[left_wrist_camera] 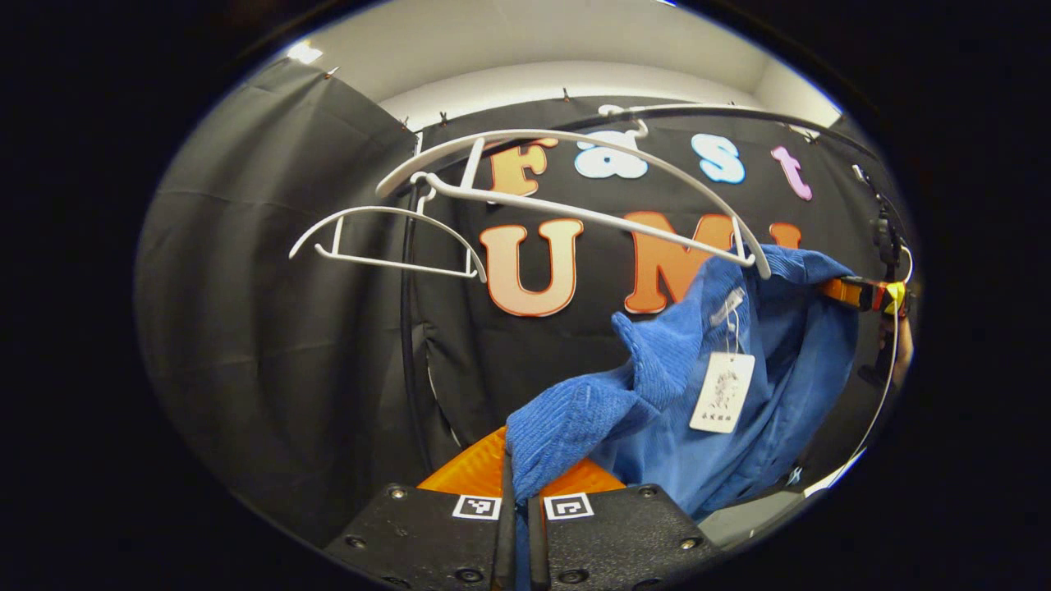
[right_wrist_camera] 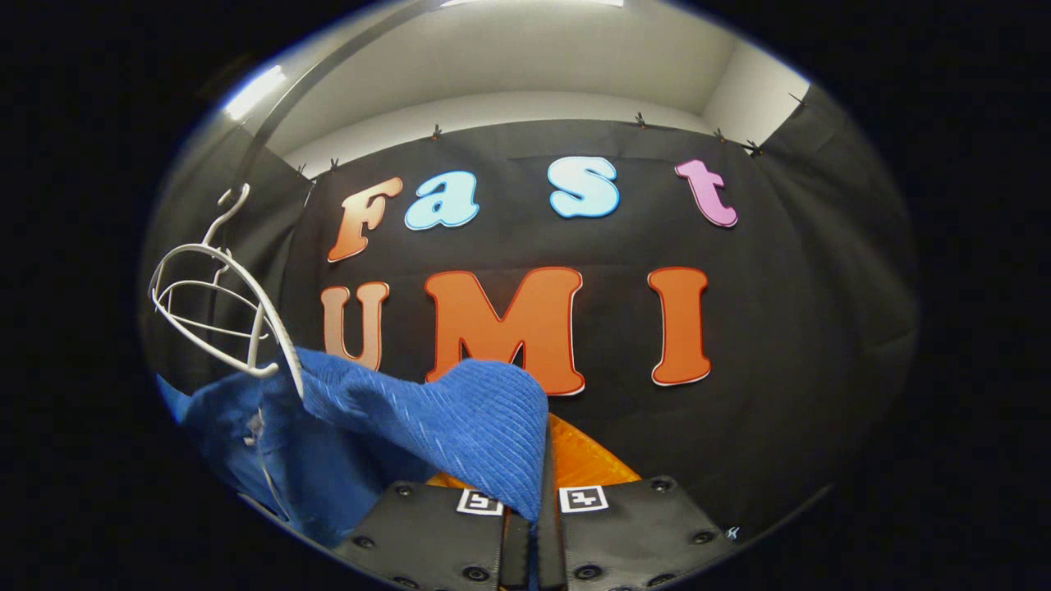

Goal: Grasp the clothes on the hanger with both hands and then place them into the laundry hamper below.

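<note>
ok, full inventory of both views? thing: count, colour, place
garment: 1, blue, one shoulder on the nearer hanger, stretched between both grippers
tag: 1, white, hanging from the garment's collar
hangers: 2, white, on the rail, the farther one bare
rail: 1, dark, overhead
left gripper: 1, fingers shut on a fold of the garment
right gripper: 1, fingers shut on another fold of the garment
</note>
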### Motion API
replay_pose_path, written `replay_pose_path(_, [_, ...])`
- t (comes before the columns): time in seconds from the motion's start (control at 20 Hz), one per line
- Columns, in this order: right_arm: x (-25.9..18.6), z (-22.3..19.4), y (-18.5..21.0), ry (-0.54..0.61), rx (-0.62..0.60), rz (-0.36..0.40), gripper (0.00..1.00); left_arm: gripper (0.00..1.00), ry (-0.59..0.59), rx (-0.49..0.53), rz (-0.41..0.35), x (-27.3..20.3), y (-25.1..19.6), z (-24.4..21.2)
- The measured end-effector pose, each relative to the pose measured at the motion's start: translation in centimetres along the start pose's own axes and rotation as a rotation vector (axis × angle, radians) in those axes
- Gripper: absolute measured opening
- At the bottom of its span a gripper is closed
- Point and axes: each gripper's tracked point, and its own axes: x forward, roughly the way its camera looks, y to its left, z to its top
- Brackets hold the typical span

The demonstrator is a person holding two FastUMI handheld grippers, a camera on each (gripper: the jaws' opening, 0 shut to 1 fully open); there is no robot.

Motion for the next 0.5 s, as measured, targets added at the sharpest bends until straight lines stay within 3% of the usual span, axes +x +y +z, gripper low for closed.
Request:
replay_pose_path(0.15, [-1.7,-2.5,-0.6,0.057,0.015,0.022,0.17,0.06,0.039,-0.007,-0.014,0.2,-0.5,-1.2])
replay_pose_path(0.5, [-4.7,-6.6,5.2,0.189,0.068,0.199,0.17,0.06,0.096,-0.021,-0.041,1.2,-3.0,-3.5])
